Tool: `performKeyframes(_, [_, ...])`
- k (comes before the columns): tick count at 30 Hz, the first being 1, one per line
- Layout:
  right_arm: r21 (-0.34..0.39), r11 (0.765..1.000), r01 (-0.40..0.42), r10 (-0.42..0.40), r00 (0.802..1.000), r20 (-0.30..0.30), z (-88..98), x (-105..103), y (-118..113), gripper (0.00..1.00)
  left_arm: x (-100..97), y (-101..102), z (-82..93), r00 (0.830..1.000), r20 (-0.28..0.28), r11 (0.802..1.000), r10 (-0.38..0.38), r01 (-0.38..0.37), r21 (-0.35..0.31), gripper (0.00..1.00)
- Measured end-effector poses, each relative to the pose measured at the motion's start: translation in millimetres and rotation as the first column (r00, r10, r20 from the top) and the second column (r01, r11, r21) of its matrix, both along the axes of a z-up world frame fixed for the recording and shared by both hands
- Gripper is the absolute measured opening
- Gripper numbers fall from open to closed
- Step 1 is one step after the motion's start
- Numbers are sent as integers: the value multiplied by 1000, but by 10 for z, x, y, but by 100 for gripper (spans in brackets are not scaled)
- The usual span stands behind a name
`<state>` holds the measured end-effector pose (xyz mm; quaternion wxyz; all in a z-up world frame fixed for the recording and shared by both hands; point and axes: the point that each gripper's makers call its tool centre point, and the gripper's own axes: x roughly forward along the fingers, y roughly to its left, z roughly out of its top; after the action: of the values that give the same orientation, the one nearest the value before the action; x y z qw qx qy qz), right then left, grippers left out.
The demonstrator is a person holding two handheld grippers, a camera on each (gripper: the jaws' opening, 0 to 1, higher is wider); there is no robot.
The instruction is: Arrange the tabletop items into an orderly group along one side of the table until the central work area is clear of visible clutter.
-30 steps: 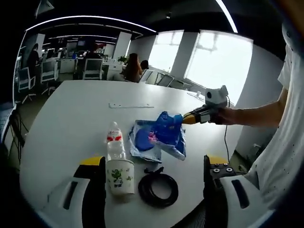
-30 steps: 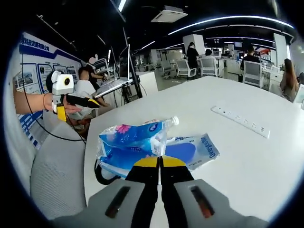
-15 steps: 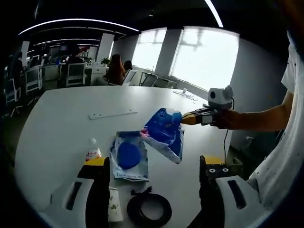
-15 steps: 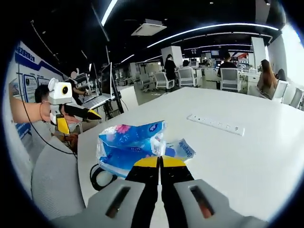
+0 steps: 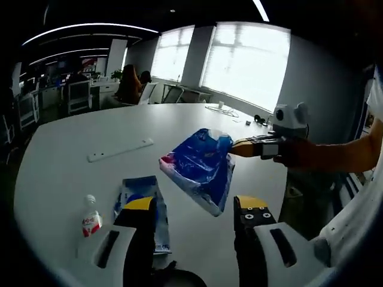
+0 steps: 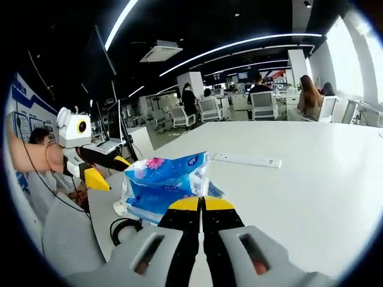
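Tissue pack (image 5: pixel 201 169) hangs pinched in right tool (image 5: pixel 234 149) above table (image 5: pixel 72 134).

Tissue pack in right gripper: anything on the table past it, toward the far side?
The tissue pack hangs off the table, pinched in the right gripper. Beyond it, a white power strip lies on the tabletop; otherwise that stretch looks open.

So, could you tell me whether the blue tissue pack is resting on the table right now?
No, in the left gripper view the blue tissue pack hangs above the table, pinched by the right gripper.
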<state>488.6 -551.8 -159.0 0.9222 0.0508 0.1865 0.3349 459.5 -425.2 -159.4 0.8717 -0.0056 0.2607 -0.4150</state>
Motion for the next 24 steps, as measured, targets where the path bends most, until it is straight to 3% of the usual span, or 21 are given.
performKeyframes(8, [22,997,70,-70,998,7,87,-53,-328,0,118,-478,6,999,-16,1000,-28,28,-7,31])
performKeyframes(13, [17,995,103,-103,995,9,109,-63,-567,0,179,-704,-8,999,-7,999,-42,42,2,12])
performKeyframes(24, [-8,988,157,-157,988,-14,23,-53,-998,0,201,-1164,-134,992,-20,992,-123,124,34,4])
